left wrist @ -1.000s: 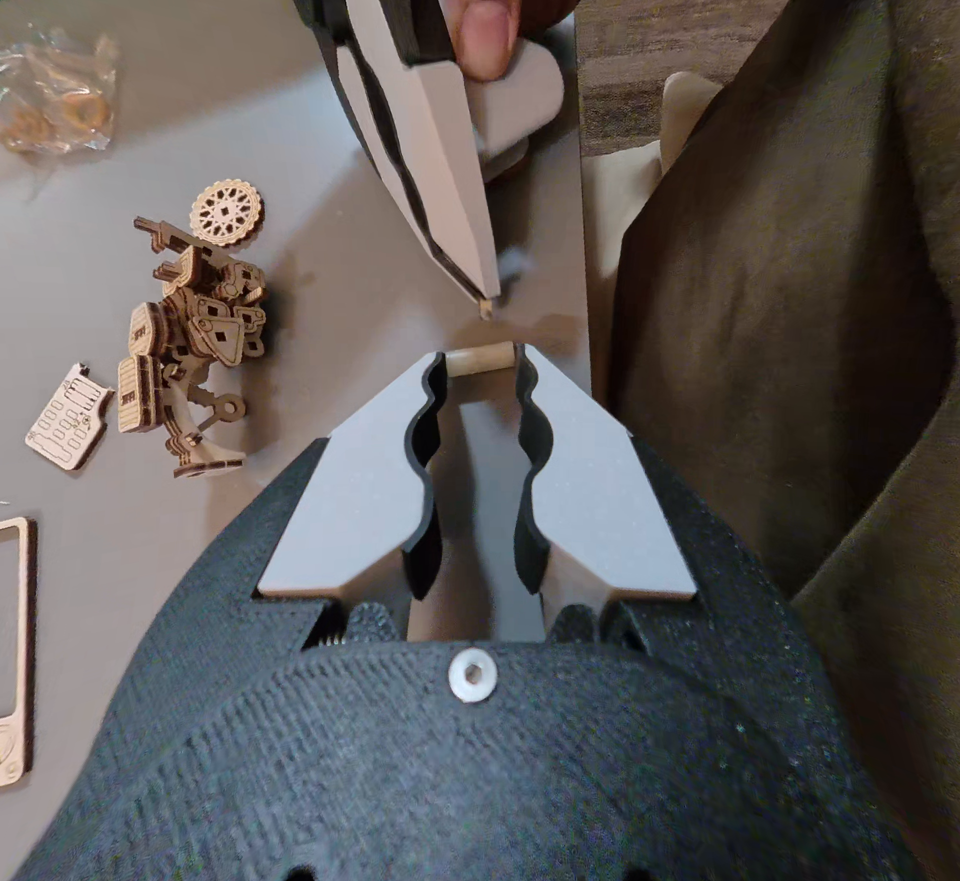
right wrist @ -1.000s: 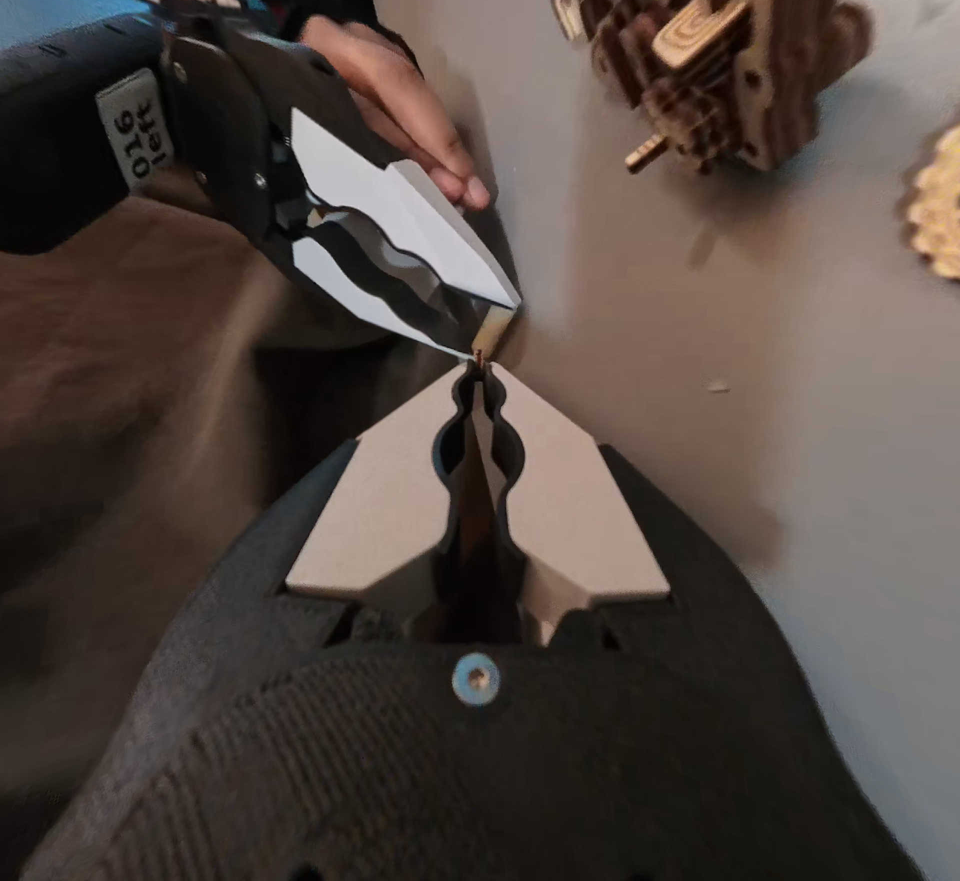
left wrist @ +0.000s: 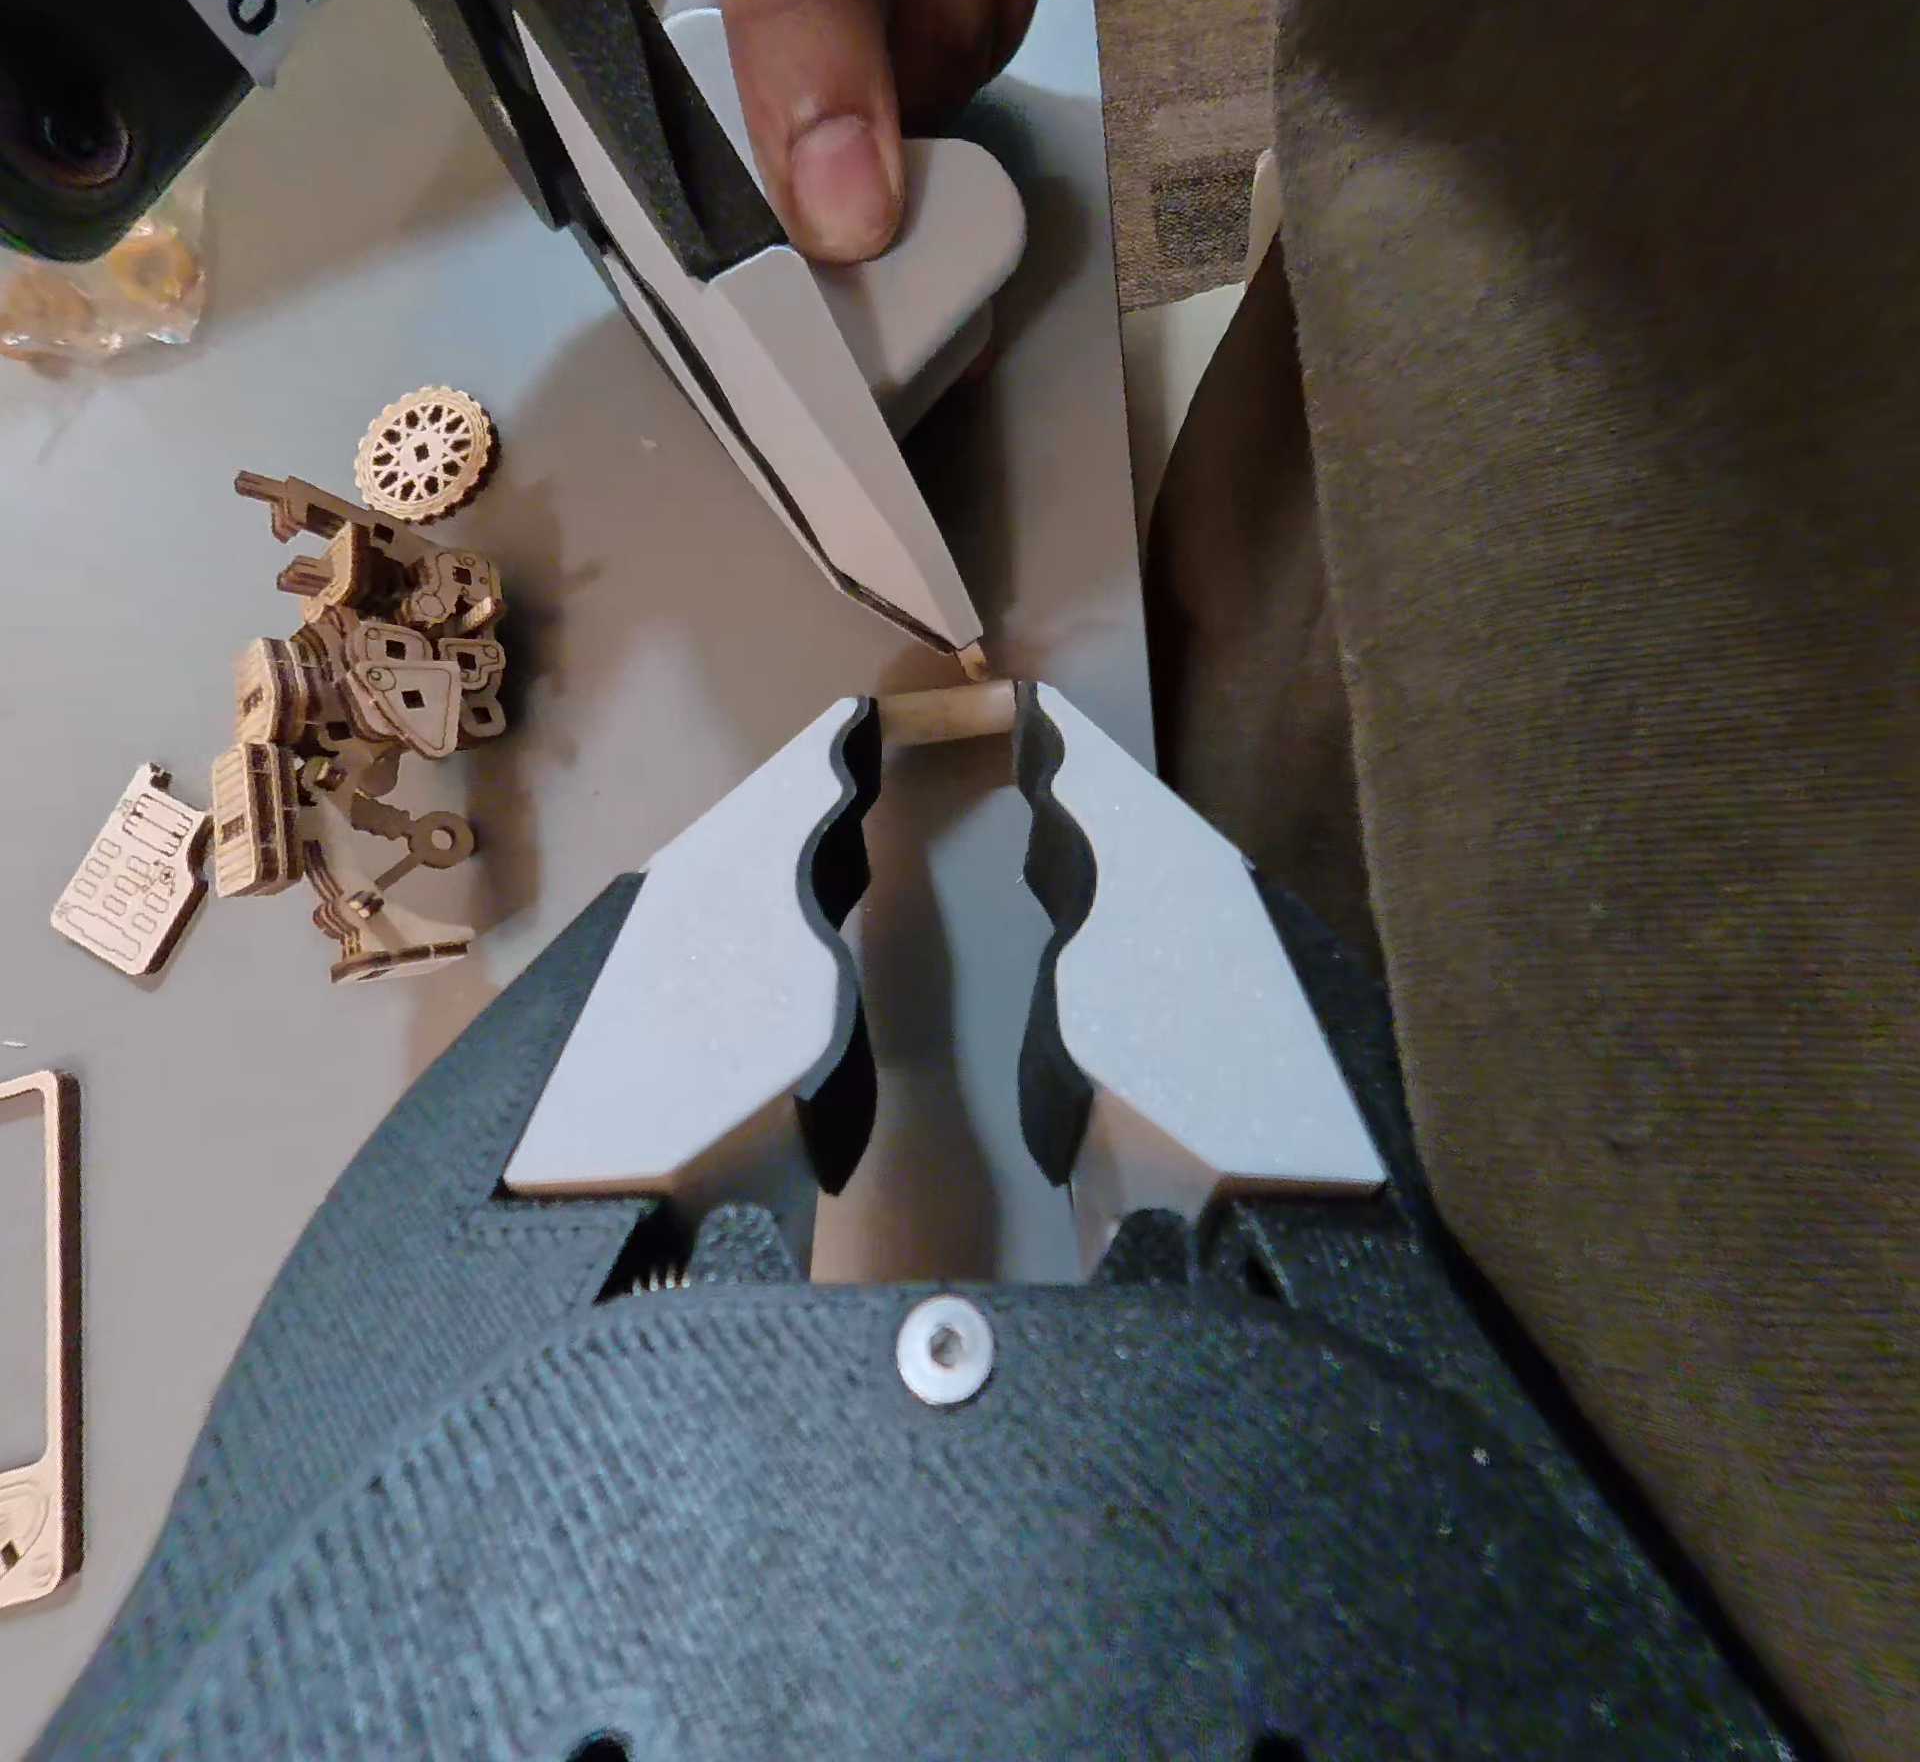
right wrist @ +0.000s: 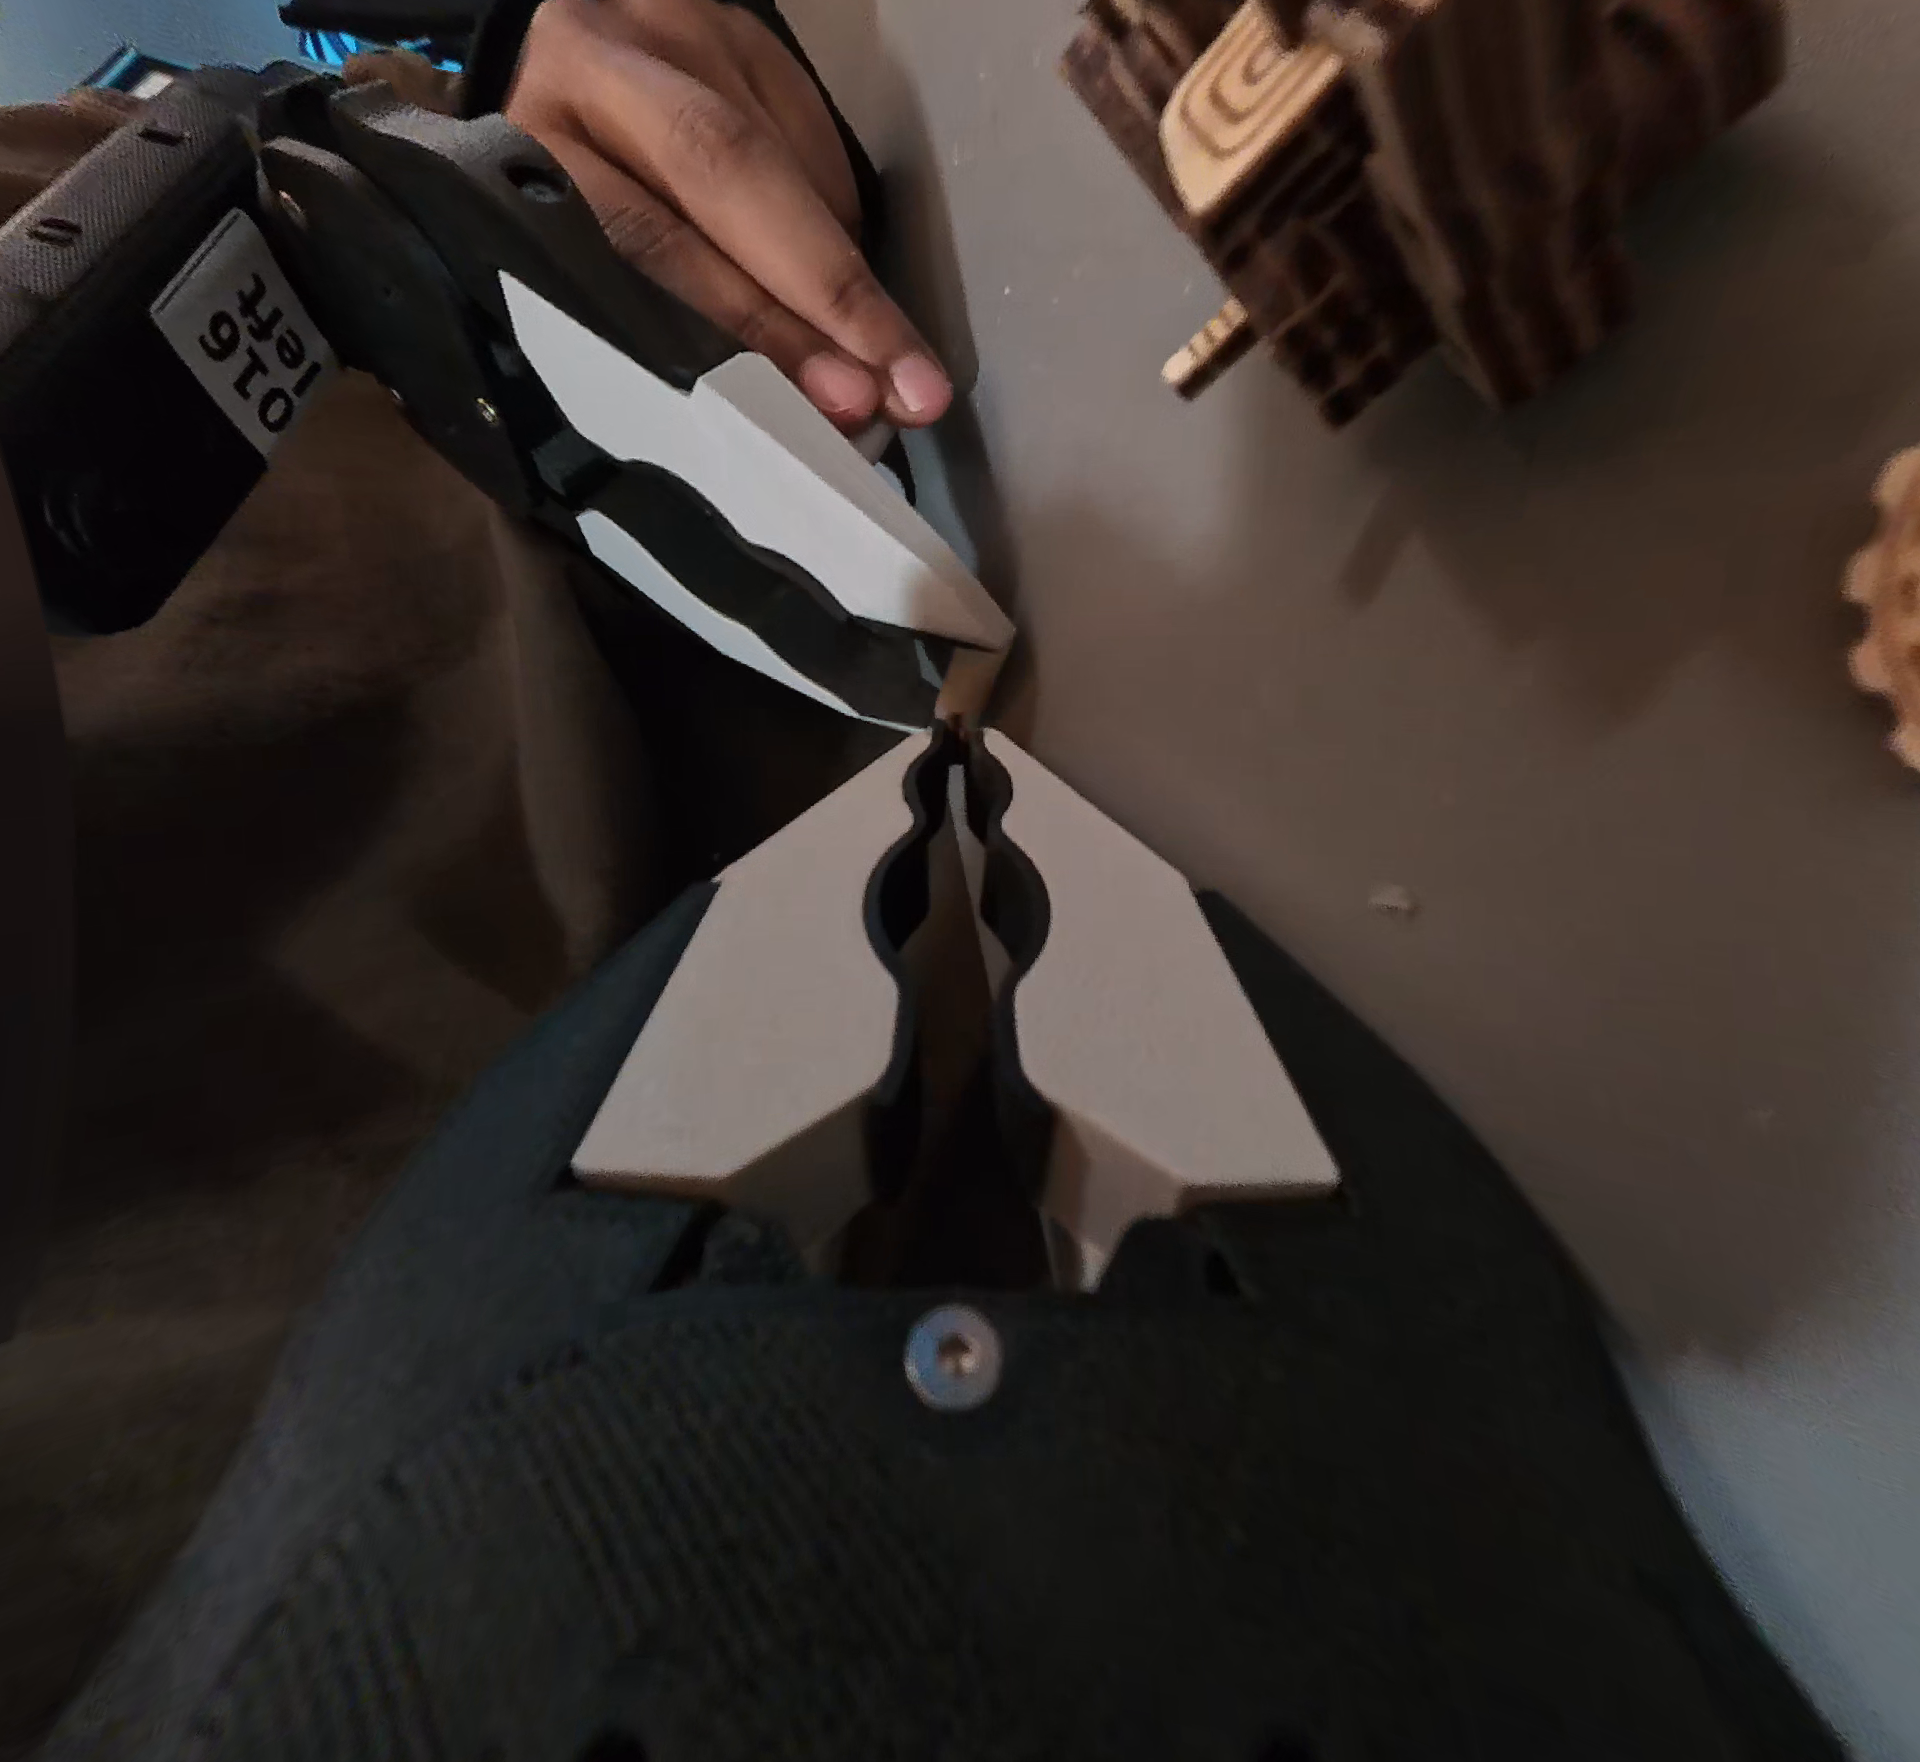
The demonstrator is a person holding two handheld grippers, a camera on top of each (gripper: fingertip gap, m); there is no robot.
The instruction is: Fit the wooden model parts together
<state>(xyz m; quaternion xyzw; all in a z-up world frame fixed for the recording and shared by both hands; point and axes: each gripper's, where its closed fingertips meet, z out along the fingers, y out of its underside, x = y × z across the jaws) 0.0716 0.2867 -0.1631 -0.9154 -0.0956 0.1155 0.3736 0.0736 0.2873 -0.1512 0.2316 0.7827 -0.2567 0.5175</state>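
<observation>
Left tongs (left wrist: 945,699): pinching short pale wooden dowel (left wrist: 948,711) crosswise at tips, steadied above grey tabletop (left wrist: 644,569) edge. Right tongs (left wrist: 961,658): pressed on thin wooden pin (left wrist: 974,663), tip at dowel, apparently for insertion. Assembled wooden model (left wrist: 353,715) well apart.

A grey table (left wrist: 644,507) fills the left of the left wrist view. At its far left edge lies a crinkled clear plastic bag (left wrist: 94,310), seemingly with small rings inside. Right of the table edge there is brown fabric (left wrist: 1610,673), with a strip of wood-grain floor (left wrist: 1184,50) beyond it
</observation>
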